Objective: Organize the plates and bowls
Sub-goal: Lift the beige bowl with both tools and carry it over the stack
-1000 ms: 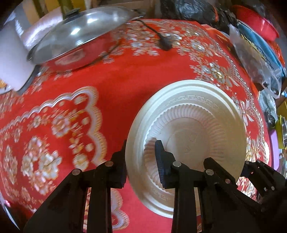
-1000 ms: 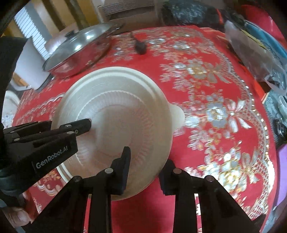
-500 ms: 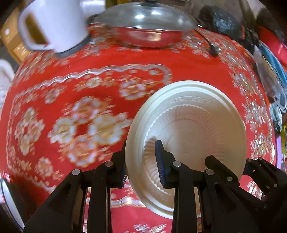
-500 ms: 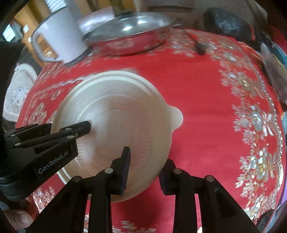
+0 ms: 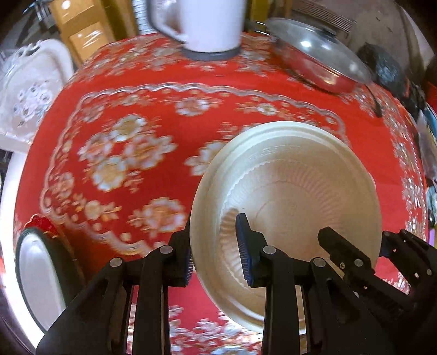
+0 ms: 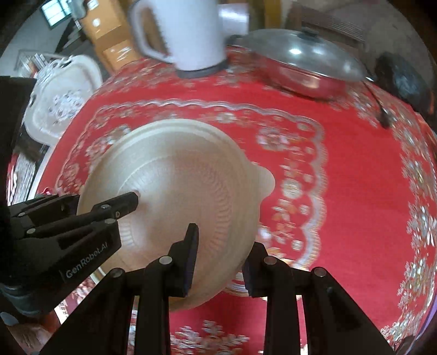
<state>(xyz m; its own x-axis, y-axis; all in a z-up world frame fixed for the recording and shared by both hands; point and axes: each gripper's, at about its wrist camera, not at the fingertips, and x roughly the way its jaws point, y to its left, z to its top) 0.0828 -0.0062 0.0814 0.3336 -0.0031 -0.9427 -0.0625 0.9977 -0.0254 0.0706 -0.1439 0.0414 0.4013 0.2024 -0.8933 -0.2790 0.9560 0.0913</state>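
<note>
Left fingers: the left gripper (image 5: 215,259) pinches the near left rim of the cream bowl (image 5: 295,196), one pad outside, one blue pad inside.
Right fingers: the right gripper (image 6: 220,262) pinches the near right rim of the same bowl (image 6: 174,196), one finger inside, one outside.
Bowl: it hangs tilted over the red tablecloth (image 5: 169,114), held on two sides; the cloth under it is blurred.
Near left: a white oval dish with a dark rim (image 5: 38,275) sits at the table's near left edge.
Far: a white kettle (image 5: 202,24) stands at the far edge; right of it is a red pan with a shiny lid (image 5: 316,54). A black cord (image 6: 379,106) lies right of the pan.
Off the table: a white tray with flowers (image 5: 30,90) is far left.
Change: a second ago the pan was far left and the kettle only at the edge of view. Now the kettle is far middle and the pan far right. The bowl stays in the same grip.
Left view only: the ribbed inside of the bowl and the oval dish.
Right view only: a small tab on the bowl's right rim (image 6: 266,180), and the left gripper's name label.
</note>
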